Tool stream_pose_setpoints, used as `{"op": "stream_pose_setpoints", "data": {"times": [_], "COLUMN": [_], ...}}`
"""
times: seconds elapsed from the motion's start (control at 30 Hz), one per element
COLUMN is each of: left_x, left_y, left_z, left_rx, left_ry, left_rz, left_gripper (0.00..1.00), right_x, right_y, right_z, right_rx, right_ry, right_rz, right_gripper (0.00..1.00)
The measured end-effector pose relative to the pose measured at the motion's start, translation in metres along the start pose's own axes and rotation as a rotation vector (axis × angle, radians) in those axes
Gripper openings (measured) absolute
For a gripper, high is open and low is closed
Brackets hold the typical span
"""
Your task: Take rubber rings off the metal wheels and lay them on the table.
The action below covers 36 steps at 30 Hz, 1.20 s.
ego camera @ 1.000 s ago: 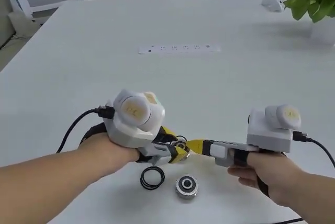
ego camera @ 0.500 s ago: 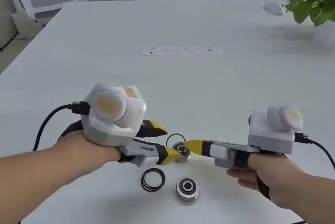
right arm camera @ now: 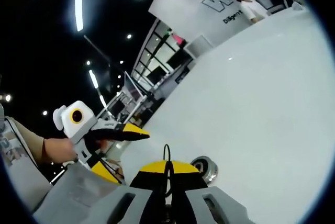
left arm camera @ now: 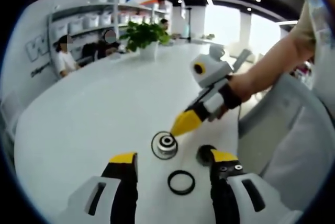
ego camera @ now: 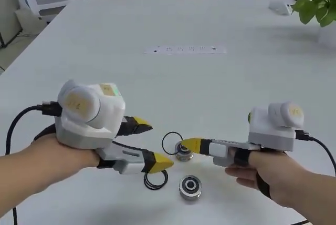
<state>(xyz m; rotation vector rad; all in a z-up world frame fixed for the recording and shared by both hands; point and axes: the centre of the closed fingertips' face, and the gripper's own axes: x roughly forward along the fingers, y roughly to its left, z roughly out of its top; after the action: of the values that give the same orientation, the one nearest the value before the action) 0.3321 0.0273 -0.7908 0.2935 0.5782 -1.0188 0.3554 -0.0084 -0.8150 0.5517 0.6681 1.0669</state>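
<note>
Long white worktable (ego camera: pixel 210 88). Left gripper (ego camera: pixel 149 144): drawn back from small silver metal wheel (ego camera: pixel 183 153), jaws now apart, empty. Right gripper (ego camera: pixel 190 145): tips together, pinching thin black rubber ring (right arm camera: pixel 166 153) just beside wheel. Ring apparently freed; laying beside loose black rings (left arm camera: pixel 181 172) remains.

Left gripper (ego camera: pixel 155 144) sits level in the left hand (ego camera: pixel 60 154), jaws spread wide; right gripper (ego camera: pixel 188 144) points leftward from the right hand (ego camera: pixel 262 170), jaws closed, apparently pinching a thin rubber ring (right arm camera: pixel 166 155); both forearms reach forward.
</note>
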Motion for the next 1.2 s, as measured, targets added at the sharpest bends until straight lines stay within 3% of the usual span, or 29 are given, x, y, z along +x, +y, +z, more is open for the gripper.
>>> {"op": "stream_pose_setpoints", "data": {"times": [0.37, 0.67, 1.0, 1.2], "left_x": [-0.016, -0.024, -0.030, -0.031], "left_y": [0.000, -0.003, -0.007, -0.010], "left_z": [-0.017, -0.028, -0.032, -0.032], "left_rx": [-0.049, -0.059, -0.057, -0.064], "left_ry": [0.007, 0.013, 0.018, 0.015], "left_rz": [0.020, 0.026, 0.025, 0.026], "left_gripper": [0.62, 0.67, 0.70, 0.70], "right_x": [0.007, 0.014, 0.022, 0.026], "right_y": [0.010, 0.019, 0.027, 0.025], "right_z": [-0.008, -0.024, -0.041, -0.051], "right_rx": [-0.002, -0.011, -0.018, -0.028], "right_ry": [0.047, 0.119, 0.200, 0.251], "right_rz": [0.033, 0.063, 0.088, 0.076], "right_gripper": [0.00, 0.00, 0.00, 0.00]}}
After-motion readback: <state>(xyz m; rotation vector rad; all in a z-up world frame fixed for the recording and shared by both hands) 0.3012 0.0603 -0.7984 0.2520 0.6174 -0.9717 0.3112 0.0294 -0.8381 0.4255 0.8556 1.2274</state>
